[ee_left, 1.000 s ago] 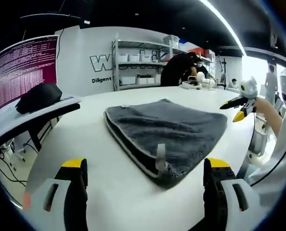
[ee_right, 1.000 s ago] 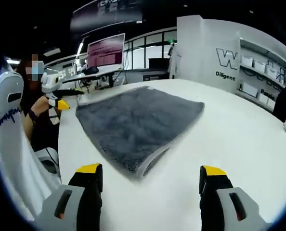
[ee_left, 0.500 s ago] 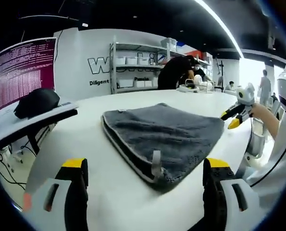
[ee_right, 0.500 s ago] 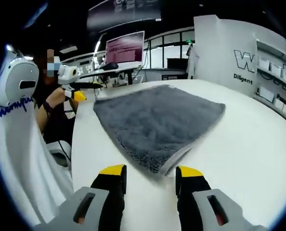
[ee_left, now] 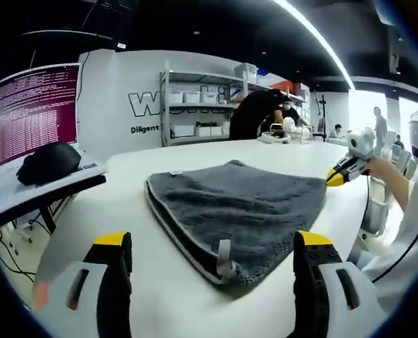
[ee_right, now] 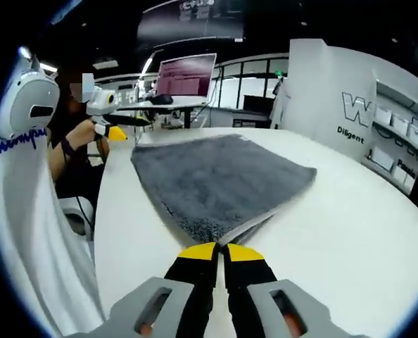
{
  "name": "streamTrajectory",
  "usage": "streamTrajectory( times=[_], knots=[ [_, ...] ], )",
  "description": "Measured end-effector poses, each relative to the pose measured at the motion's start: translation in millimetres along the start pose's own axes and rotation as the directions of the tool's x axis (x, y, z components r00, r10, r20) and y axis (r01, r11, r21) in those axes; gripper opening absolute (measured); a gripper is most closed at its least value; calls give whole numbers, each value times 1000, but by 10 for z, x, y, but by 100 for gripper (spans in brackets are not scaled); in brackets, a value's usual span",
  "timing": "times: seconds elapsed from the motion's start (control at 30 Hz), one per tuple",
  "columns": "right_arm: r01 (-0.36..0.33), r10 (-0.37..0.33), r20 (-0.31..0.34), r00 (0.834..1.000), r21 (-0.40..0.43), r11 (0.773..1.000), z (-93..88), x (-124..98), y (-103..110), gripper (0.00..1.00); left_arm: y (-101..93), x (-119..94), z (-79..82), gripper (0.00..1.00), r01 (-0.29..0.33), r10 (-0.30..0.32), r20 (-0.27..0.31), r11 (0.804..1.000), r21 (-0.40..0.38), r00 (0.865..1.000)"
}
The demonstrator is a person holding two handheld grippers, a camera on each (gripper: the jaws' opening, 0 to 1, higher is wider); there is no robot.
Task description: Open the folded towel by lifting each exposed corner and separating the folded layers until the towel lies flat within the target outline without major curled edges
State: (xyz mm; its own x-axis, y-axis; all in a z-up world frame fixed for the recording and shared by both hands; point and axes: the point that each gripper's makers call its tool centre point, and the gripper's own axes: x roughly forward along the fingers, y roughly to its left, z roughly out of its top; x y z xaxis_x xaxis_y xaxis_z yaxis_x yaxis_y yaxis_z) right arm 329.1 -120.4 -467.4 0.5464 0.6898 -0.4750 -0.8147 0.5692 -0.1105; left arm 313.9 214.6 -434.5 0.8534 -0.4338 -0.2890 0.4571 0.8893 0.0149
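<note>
In the right gripper view, the right claw [ee_right: 220, 251] was clenched, its yellow tips pressed together at the near corner of the towel [ee_right: 216, 179]. Whether any cloth sat between the tips could not be told, since they met right at the corner's edge. The grey towel lay folded on the white worktop [ee_right: 336, 211], spreading away from that corner, with a pale hem running along its right edge. Far left, a person's hand [ee_right: 82, 137] held the left claw [ee_right: 119, 129] just off the towel's far left corner.

In the left gripper view, the left claw [ee_left: 211, 243] stood released, its two yellow-tipped jaws wide apart, one on each side of the towel's near corner and clear of it. The towel [ee_left: 244, 204] lay on the worktop [ee_left: 110, 190] with stacked layers showing along its near left edge and a small loop tag [ee_left: 224, 252] at the near corner. At the right, the right claw [ee_left: 336, 176] sat at the towel's right corner, its tips together, held by a hand [ee_left: 388, 176].

Farther off, to the left, a dark bag [ee_left: 47, 160] rested on a side desk under a screen [ee_left: 29, 113] full of text. Beyond the worktop stood a shelf [ee_left: 195, 105] with white boxes against a lettered wall, and a person in black [ee_left: 255, 113] bent over near it.
</note>
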Motion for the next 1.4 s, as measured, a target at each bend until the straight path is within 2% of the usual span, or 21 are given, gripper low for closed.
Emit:
streamTrajectory(
  times=[0.17,0.3,0.63,0.83,1.1,1.4],
  knots=[
    [49,-48,-10,999,45,998,-18,-55,-262,0,-72,-7,1,93,14,-14,-2,1000,5,1000],
    [93,-92,-31,995,43,995,-39,-109,-446,0,-66,-22,-18,93,13,-13,-9,1000,6,1000],
    [120,-118,-63,991,22,993,-46,-154,-721,0,-102,-15,-44,92,20,-20,-14,1000,9,1000],
    [130,-130,-85,988,-2,991,-61,-157,-963,0,-138,32,-55,91,26,-27,-9,1000,-6,1000],
    [169,-172,-145,974,-37,985,-122,-49,-1378,0,-208,43,-26,91,70,-70,-18,997,14,997],
    [188,-202,-192,961,-87,978,-78,125,-1797,0,-290,86,-30,91,68,-68,-12,998,4,998]
  ],
)
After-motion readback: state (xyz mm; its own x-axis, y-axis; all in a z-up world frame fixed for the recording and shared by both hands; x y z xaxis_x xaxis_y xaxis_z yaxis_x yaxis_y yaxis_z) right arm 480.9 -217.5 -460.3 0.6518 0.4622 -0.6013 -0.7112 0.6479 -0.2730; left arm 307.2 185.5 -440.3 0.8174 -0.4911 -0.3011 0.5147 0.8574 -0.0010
